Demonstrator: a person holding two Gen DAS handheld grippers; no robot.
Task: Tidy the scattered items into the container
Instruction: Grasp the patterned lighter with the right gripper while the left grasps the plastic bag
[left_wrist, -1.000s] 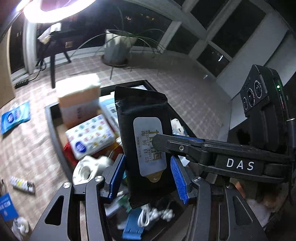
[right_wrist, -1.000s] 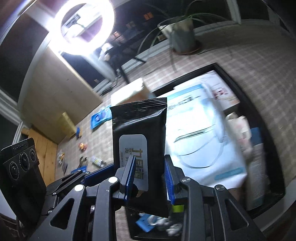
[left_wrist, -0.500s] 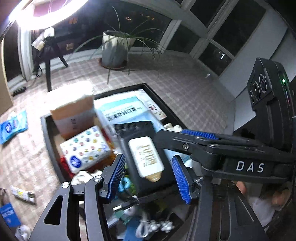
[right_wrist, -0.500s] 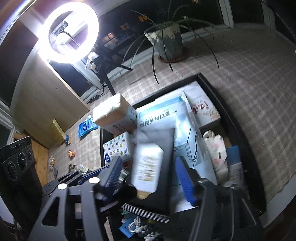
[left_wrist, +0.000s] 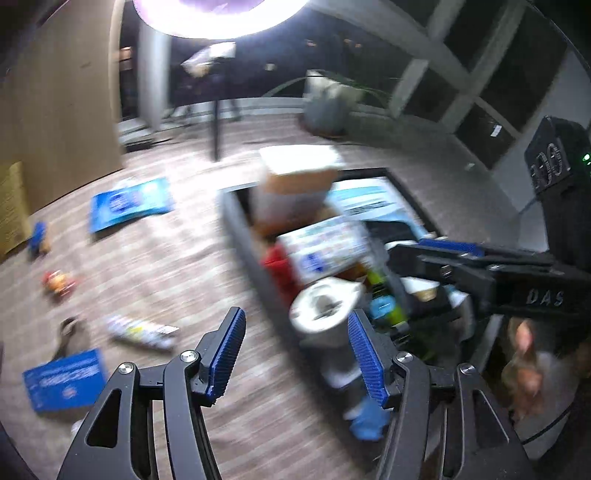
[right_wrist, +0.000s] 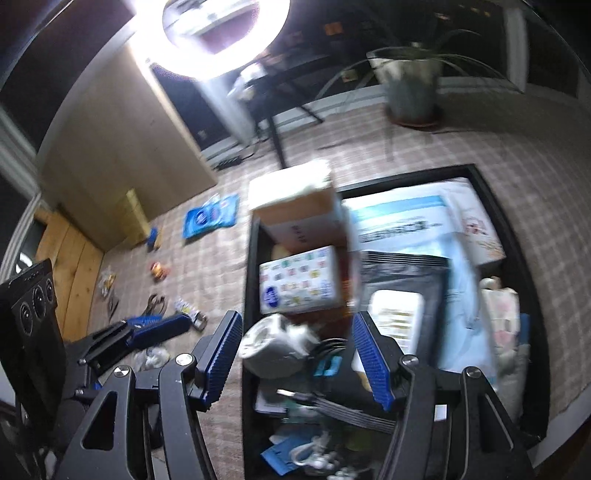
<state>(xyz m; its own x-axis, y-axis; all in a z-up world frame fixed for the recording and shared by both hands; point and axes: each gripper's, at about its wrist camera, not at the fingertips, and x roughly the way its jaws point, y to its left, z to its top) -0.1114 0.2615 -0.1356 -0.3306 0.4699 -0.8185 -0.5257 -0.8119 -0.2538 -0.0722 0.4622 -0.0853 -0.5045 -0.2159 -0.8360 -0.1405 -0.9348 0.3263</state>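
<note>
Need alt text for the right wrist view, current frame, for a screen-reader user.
The open, empty right gripper hangs over a black container crammed with items, a black wipes pack lying flat on top. The jaws have just been opening, nothing between them. A blue pack and small items lie scattered on the checked mat to the left.

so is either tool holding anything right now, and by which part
Nothing is held. The left tool and right tool both stand open with empty gaps, jaws having just opened; the black wipes pack with the white label lies released in the black tray.
</note>
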